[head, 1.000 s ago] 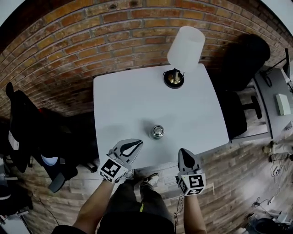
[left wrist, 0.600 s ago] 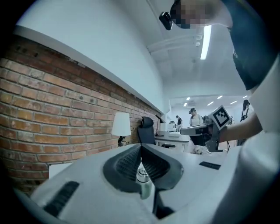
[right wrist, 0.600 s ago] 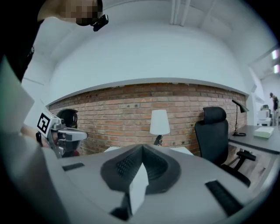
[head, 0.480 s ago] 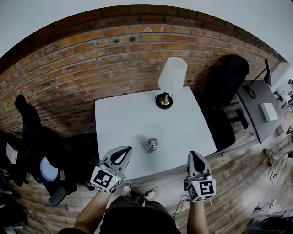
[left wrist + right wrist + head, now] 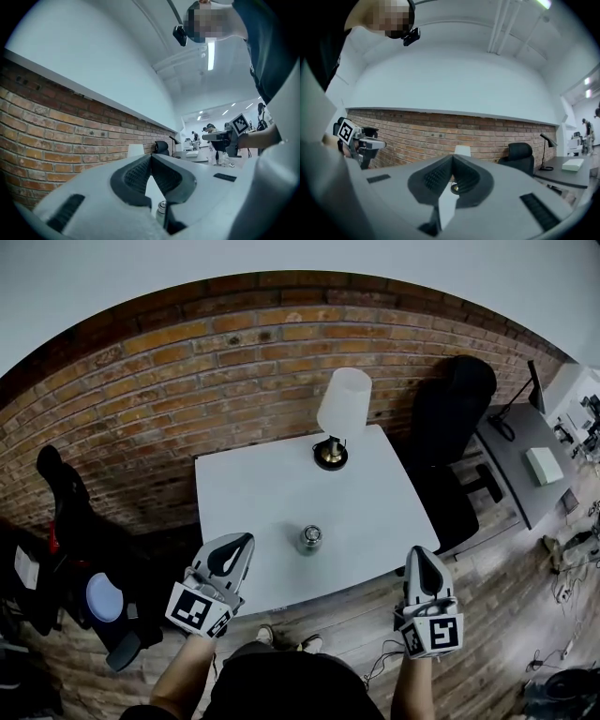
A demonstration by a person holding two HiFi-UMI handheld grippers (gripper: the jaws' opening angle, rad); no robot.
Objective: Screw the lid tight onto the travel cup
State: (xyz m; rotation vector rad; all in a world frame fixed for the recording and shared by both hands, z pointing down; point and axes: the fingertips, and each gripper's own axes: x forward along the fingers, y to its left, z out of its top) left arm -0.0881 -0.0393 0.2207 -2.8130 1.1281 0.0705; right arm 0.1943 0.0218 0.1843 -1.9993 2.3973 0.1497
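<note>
The travel cup (image 5: 310, 539) stands mid-frame on the white table (image 5: 253, 486), below the lamp (image 5: 339, 414), well apart from the left gripper (image 5: 247, 539) at lower left and the right gripper (image 5: 419, 552) at lower right, both clenched on nothing.

White-shaded lamp (image 5: 342, 413) stands near the far edge of the white table (image 5: 253, 498); black office chair (image 5: 455, 418) beside it
</note>
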